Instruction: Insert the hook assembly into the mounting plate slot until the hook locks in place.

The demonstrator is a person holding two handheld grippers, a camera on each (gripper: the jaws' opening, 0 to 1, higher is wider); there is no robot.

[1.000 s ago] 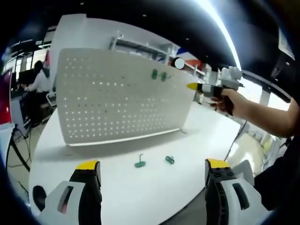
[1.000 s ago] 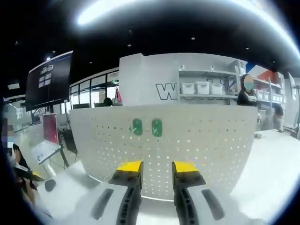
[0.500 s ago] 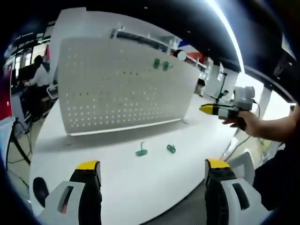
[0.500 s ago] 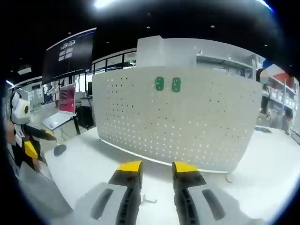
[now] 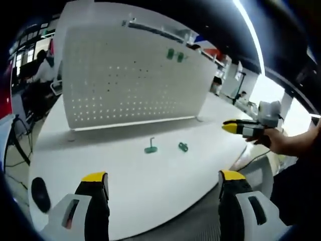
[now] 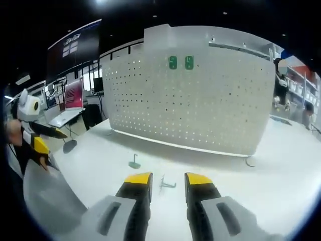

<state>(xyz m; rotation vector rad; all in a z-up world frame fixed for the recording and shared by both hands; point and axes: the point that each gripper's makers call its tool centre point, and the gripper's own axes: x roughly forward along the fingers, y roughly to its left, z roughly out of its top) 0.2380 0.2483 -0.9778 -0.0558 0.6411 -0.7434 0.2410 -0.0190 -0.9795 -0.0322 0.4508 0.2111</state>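
Observation:
A white pegboard mounting plate [image 5: 130, 80] [image 6: 200, 100] stands upright on the white table [image 5: 125, 196] [image 6: 235, 175]. Two green hooks [image 5: 174, 54] [image 6: 180, 62] sit side by side near its top. Two loose hook pieces lie on the table in front of it: one with an upright rod [image 5: 150, 147] [image 6: 134, 163], and a smaller one [image 5: 183, 146] [image 6: 168, 184]. My left gripper [image 5: 163, 178] [image 6: 42, 140] hangs wide open and holds nothing. My right gripper [image 6: 168, 179] [image 5: 241, 128], held in a hand, is narrowly open above the table near the smaller piece, holding nothing.
A dark round object [image 5: 39, 193] [image 6: 69, 145] lies at the table's left end. A laptop [image 6: 67, 103] stands on a desk beyond it. The table's rounded front edge [image 5: 200, 208] is close to my left gripper. A person [image 5: 44, 70] sits far behind the plate.
The right gripper has come away from the top of the plate and dropped toward the table. Both views have pulled back, and the loose pieces now show in the right gripper view.

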